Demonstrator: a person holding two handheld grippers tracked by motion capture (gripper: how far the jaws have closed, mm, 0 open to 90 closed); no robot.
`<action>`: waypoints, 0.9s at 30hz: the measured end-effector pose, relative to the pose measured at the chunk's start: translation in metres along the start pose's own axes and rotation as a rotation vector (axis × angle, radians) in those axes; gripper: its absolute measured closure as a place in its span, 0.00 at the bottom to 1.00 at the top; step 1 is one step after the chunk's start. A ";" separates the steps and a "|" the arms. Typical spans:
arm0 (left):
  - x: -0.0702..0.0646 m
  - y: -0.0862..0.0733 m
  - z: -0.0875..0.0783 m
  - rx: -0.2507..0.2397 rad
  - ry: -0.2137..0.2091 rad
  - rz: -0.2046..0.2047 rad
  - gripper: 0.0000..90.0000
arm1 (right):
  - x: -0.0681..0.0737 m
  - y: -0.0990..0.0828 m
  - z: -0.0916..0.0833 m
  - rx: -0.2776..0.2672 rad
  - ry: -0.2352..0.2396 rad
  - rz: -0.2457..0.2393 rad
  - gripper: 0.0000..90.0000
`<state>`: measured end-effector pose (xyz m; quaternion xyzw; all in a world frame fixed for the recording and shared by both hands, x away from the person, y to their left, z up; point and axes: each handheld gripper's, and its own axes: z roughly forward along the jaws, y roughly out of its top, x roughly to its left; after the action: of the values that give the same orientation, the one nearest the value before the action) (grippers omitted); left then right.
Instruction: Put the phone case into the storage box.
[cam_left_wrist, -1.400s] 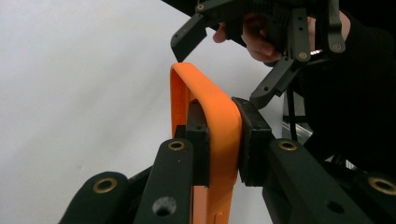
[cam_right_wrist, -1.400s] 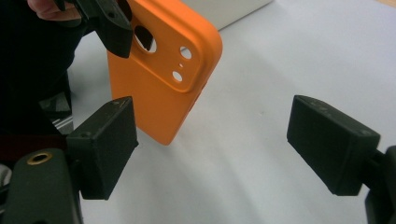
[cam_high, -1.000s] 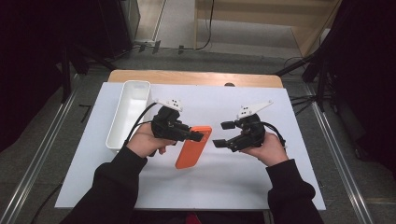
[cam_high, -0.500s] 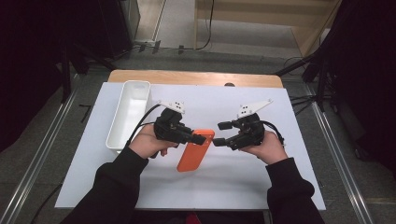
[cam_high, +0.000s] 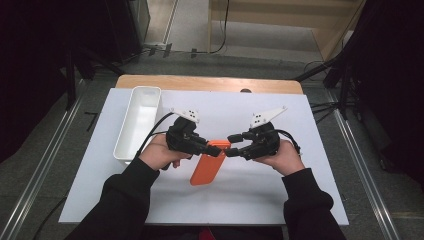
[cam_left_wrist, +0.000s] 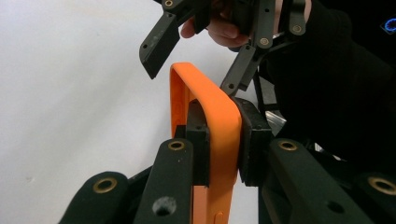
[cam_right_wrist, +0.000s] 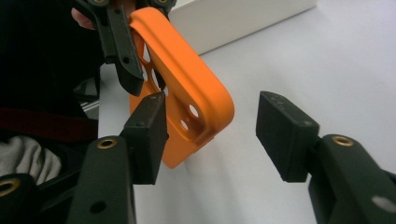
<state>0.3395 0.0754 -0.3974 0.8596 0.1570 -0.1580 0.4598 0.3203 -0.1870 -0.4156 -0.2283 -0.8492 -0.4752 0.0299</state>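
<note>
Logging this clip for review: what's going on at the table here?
A person holds a gripper in each hand over a white table. The left gripper is clamped on an orange phone case, lifting one end. The right gripper has just been closing around the case's corner, pads not yet pressing. A white tray sits left.

A white-topped table (cam_high: 310, 200) stood on grey carpeted floor (cam_high: 45, 150). At twelve o'clock its wooden edge (cam_high: 200, 83) showed, a pale wooden cabinet (cam_high: 280, 25) beyond. Black stands (cam_high: 345, 75) crowded two o'clock; darkness sat at nine.
</note>
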 end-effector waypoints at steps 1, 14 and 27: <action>0.000 0.000 0.001 0.002 -0.005 0.000 0.86 | 0.000 0.000 0.000 -0.001 0.004 -0.003 0.49; 0.002 -0.001 0.005 0.007 -0.028 -0.001 0.86 | 0.001 0.000 0.004 0.005 0.067 -0.027 0.65; 0.007 -0.003 0.000 -0.015 -0.002 0.005 0.84 | -0.002 -0.003 0.003 0.018 0.123 -0.021 0.80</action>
<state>0.3446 0.0778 -0.4031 0.8564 0.1555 -0.1563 0.4669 0.3216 -0.1867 -0.4198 -0.1896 -0.8524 -0.4808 0.0792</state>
